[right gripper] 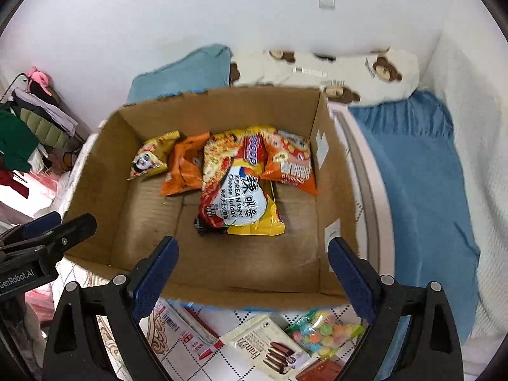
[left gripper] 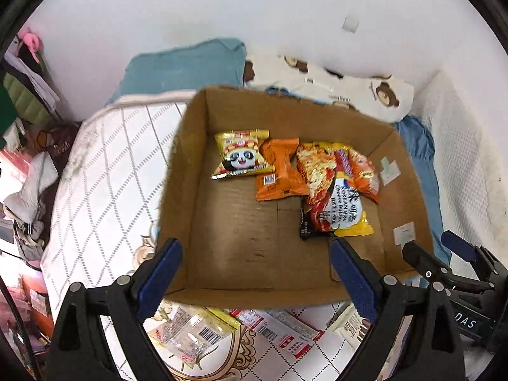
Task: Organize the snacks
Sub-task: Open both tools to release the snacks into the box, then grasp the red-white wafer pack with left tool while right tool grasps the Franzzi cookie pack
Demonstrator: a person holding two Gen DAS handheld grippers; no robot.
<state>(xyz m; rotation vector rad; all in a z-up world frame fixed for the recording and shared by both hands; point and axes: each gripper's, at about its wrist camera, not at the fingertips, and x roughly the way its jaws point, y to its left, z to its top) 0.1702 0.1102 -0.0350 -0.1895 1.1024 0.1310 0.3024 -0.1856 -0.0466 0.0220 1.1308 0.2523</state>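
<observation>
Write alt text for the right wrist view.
An open cardboard box on a bed holds four snack packets, a large noodle packet foremost. The right gripper hangs open and empty above the box's near edge, with more snacks, including a candy bag, on the mattress outside.

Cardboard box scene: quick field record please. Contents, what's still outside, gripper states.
container: cardboard box, open top, on the bed
inside: panda packet, orange packet, noodle packet, cracker bag
outside, near side: wafer box, candy bag, flat labelled packets
left gripper: open, empty
right gripper: open, empty
</observation>
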